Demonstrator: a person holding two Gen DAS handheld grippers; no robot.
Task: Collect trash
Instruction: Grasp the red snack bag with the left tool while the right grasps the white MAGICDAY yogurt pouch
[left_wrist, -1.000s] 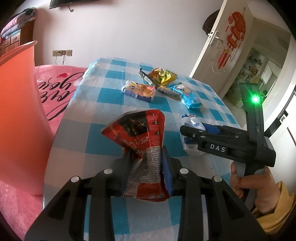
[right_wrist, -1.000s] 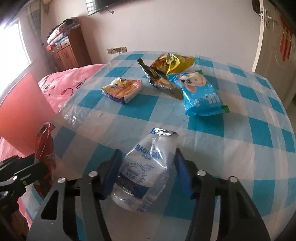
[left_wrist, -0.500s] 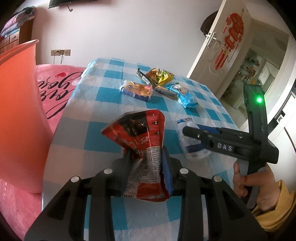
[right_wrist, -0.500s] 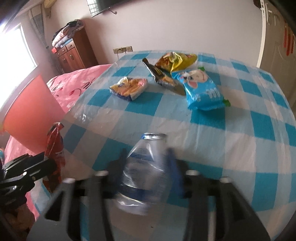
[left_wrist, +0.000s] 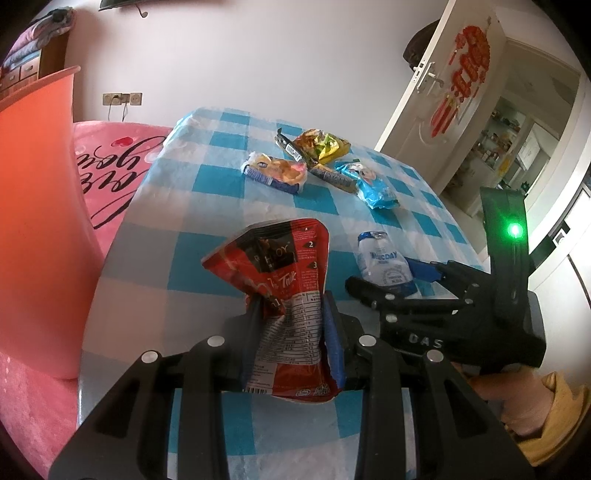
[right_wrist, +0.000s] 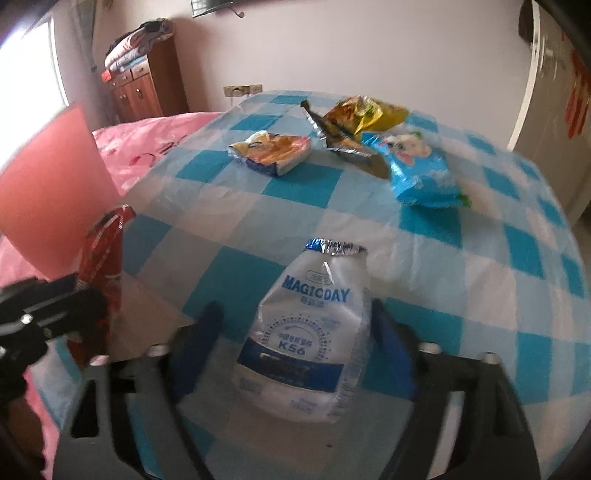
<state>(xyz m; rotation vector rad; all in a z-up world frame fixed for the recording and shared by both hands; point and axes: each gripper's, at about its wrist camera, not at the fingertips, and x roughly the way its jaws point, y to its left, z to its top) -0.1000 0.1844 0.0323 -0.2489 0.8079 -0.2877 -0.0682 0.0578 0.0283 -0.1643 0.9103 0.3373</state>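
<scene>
Left wrist view: left gripper (left_wrist: 291, 332) clamped the red wrapper (left_wrist: 284, 295); right gripper (right_wrist: 291, 343), its jaws just closing, stood apart around the white pouch (right_wrist: 314, 332).

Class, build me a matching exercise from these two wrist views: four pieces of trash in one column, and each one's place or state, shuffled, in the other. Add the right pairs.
Things
1. red wrapper
2. white MAGICDAY pouch
3. blue packet
4. yellow bag

Places or states
A. lying on the checked tablecloth, nearest the far wall
B. between the open right tongs, not pinched
C. pinched upright in the left tongs
D. lying on the cloth, a cartoon face on it

Pairs: 1-C, 2-B, 3-D, 4-A
</scene>
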